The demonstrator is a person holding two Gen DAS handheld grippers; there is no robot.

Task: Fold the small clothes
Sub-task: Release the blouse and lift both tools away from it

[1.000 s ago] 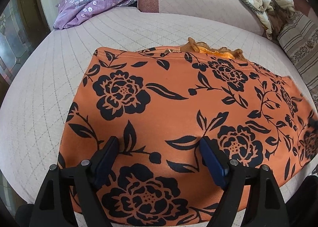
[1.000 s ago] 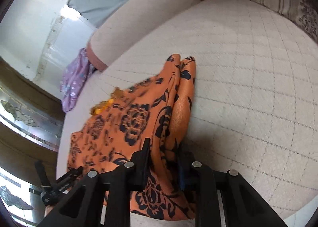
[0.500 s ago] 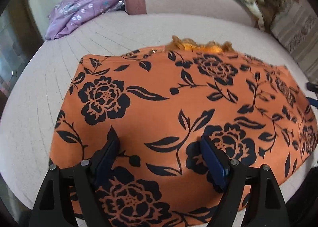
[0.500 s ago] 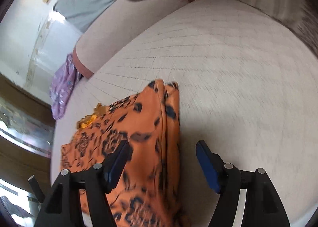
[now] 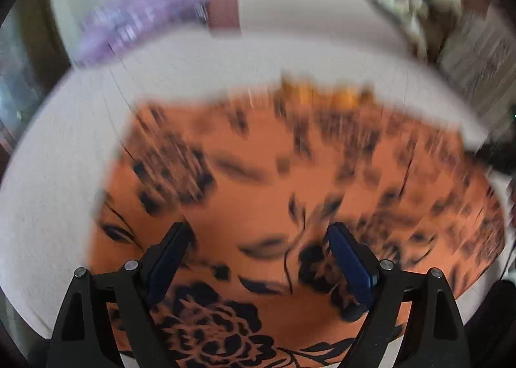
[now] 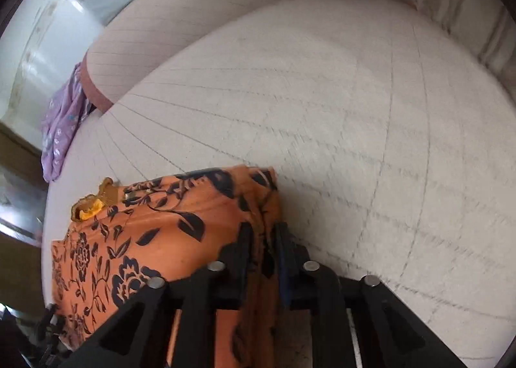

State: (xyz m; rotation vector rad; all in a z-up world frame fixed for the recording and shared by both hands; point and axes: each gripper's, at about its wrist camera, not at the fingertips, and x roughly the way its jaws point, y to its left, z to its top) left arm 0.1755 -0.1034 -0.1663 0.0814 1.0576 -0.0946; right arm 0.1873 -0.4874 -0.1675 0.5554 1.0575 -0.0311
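Note:
An orange garment with black flowers lies spread flat on the pale quilted cushion. My left gripper hovers over its near part. Its jaws are wide and opening, with cloth beneath them but nothing pinched. In the right wrist view the garment ends in a bunched right edge. My right gripper is closing on that edge, and its pads press the cloth from both sides. A frilled orange trim shows at the garment's far side.
A purple flowered garment lies at the far left of the cushion. A heap of patterned cloth and a striped cushion sit at the far right. Bare quilted surface stretches to the right of the orange garment.
My right gripper let go of the cloth's edge, spread wide, shifted along it and closed on the bunched edge again. The left view has gone blurred, its jaws slightly wider.

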